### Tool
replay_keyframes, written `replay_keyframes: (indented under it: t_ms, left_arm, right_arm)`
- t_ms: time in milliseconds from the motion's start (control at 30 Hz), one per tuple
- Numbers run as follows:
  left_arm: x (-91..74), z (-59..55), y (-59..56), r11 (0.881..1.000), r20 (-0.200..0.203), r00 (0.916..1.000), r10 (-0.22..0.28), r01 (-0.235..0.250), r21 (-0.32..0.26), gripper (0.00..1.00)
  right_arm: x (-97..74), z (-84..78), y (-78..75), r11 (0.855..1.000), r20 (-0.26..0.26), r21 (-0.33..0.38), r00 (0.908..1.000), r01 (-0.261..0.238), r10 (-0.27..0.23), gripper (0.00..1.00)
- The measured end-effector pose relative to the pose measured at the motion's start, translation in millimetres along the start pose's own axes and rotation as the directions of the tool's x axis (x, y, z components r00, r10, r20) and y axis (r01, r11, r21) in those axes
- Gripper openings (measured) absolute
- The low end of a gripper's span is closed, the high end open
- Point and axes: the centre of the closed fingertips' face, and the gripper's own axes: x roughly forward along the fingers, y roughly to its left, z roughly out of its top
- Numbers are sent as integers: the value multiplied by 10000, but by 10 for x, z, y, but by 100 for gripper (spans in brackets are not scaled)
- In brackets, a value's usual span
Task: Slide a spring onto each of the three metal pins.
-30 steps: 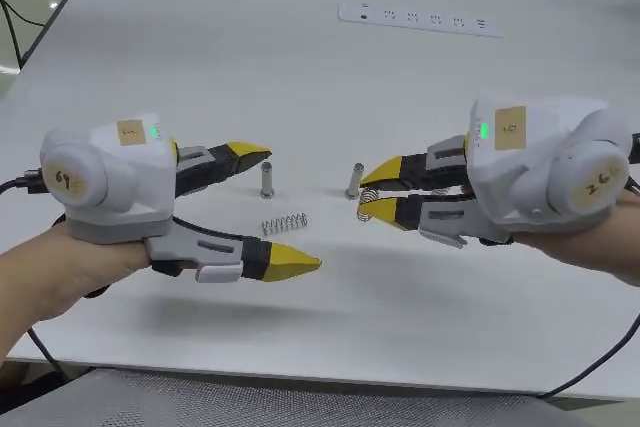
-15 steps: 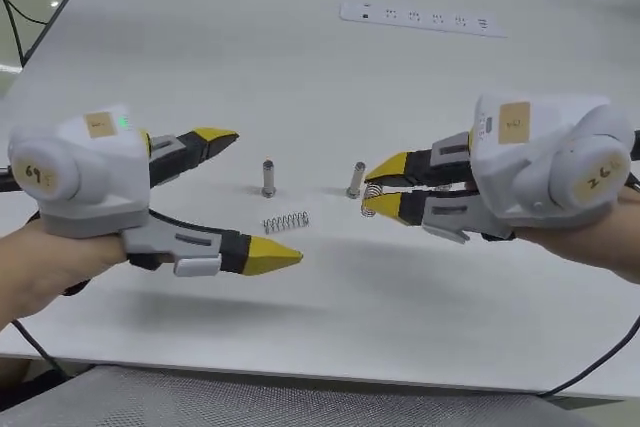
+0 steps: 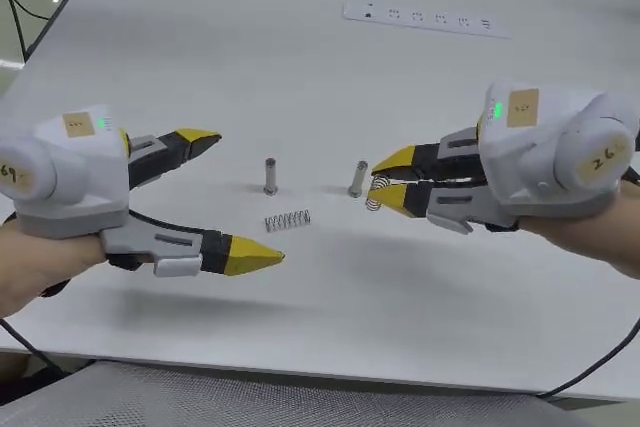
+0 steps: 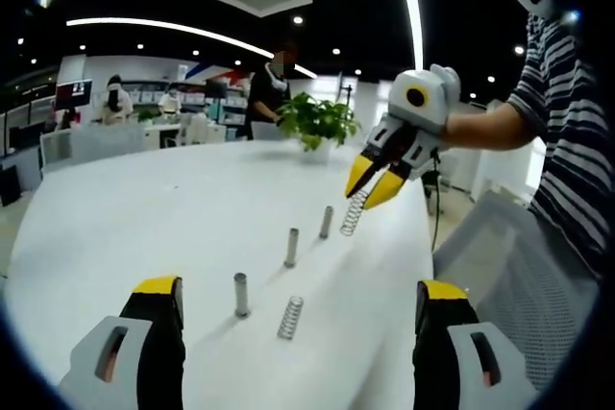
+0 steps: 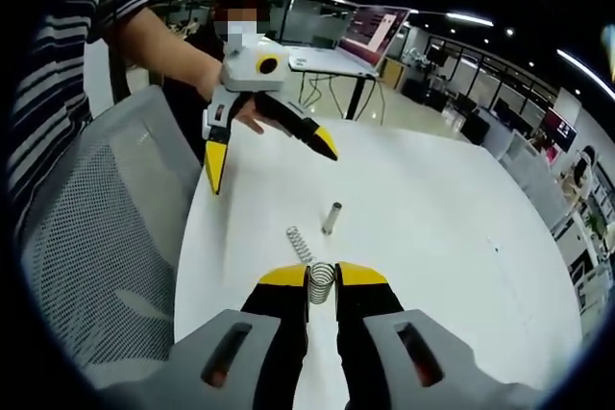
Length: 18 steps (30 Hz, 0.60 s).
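On the white workbench (image 3: 420, 287) the right gripper (image 3: 385, 180) has risen slightly since a second ago, jaws clamped on a spring (image 3: 374, 199) that now hangs just beside the end pin (image 4: 327, 221) of the row, not yet over it. Our left gripper (image 3: 228, 199) has drifted outward with its jaws wide apart and empty, leaving the middle pin (image 4: 291, 247), the near pin (image 4: 241, 293) and the loose spring (image 4: 289, 318) uncovered. We judge no pin is sleeved yet, so next we need to line the held spring up over that pin's top.
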Motion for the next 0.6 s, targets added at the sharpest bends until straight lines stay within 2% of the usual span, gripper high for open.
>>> replay_keyframes:
  t_ms: [167, 267, 600]
  left_arm:
    - [-28, -12, 7, 10000, -3, 10000, 25, -25, -40, 98]
    - [-44, -18, 17, 9999, -7, 10000, 46, -46, -94, 98]
    - [-69, -32, 43, 9999, -81, 9999, 73, -74, -118, 98]
  right_arm:
    - [-3, 37, -95, 9992, 139, 385, 9998, 111, -116, 7]
    - [16, 13, -145, 9924, 81, 1233, 9999, 54, -64, 7]
    - [30, 30, -216, 9910, 12, 1334, 9999, -128, 128, 7]
